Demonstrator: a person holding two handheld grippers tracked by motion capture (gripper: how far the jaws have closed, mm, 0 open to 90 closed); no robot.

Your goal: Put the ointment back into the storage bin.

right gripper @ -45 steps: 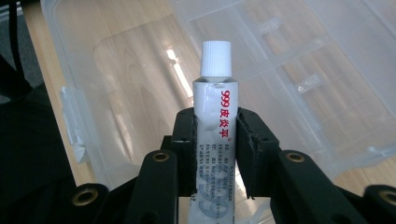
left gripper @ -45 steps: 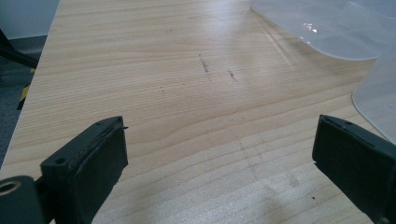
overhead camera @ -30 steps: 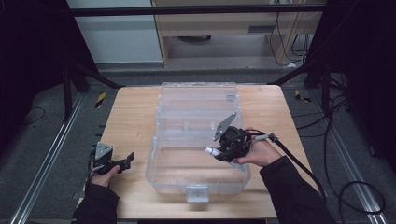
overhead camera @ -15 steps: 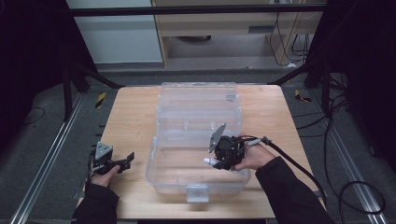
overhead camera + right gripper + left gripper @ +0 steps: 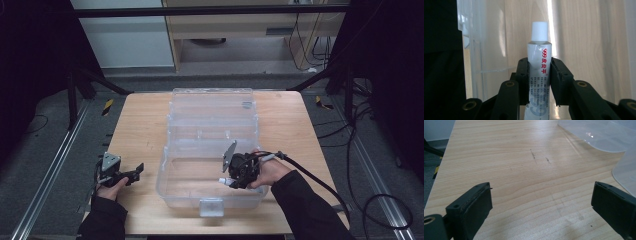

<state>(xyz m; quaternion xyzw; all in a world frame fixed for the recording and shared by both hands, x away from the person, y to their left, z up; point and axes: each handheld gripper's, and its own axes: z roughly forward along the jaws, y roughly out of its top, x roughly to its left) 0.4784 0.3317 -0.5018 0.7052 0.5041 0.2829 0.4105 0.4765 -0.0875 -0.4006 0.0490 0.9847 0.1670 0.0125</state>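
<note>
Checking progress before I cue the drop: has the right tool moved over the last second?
Yes. The right tool, gripping the white tube, has come toward the person's side, nearer the clear box's front latch.

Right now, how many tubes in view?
1: a white tube, clamped in the right gripper over the clear box. Others may be hidden behind that hand.

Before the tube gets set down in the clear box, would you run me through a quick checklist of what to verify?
1. Right gripper clamped on the tube: ok, jaws press both sides.
2. Tube cap on: ok, white cap in place.
3. Clear box open: ok, lid folded back.
4. Right gripper over the box's near part: ok.
5. Left gripper out of the way: ok, open over bare table, left of the box.
6. Landing spot free: cannot tell.
</note>
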